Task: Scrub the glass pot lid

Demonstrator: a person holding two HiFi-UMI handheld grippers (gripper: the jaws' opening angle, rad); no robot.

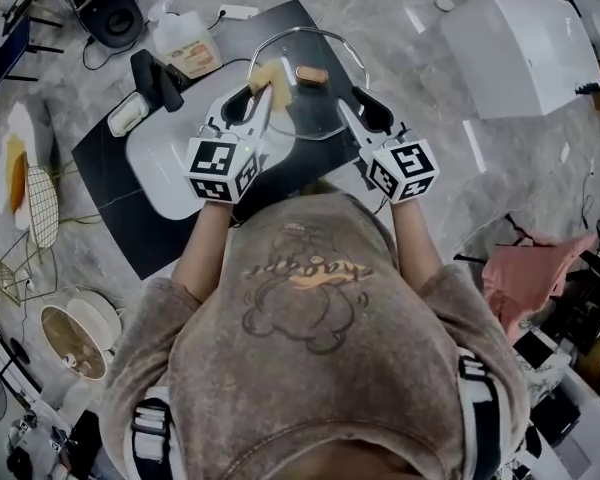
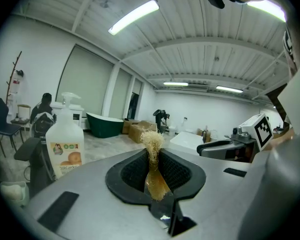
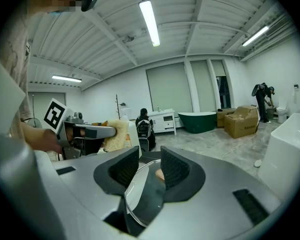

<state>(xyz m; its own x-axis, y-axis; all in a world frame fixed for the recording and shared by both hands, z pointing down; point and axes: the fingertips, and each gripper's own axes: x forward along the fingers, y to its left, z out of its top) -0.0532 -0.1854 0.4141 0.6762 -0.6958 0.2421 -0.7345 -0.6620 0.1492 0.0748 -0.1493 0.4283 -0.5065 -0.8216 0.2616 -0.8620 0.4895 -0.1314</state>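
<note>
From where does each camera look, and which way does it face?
Head view: on the person's head, facing down at the glass lid; torso, forearms, left gripper and right gripper show.
Left gripper view: rides that gripper, facing along jaws shut on the scrubber; right hand visible.
Right gripper view: rides that gripper, facing along open jaws straddling the lid's rim; left hand visible.
Each gripper view shows the other gripper.

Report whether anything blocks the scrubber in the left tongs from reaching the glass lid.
Nothing visible does. The scrubber in the left tongs is right over the glass lid, beside its wooden knob. The right tongs straddle the lid's rim, jaws apart.
</note>
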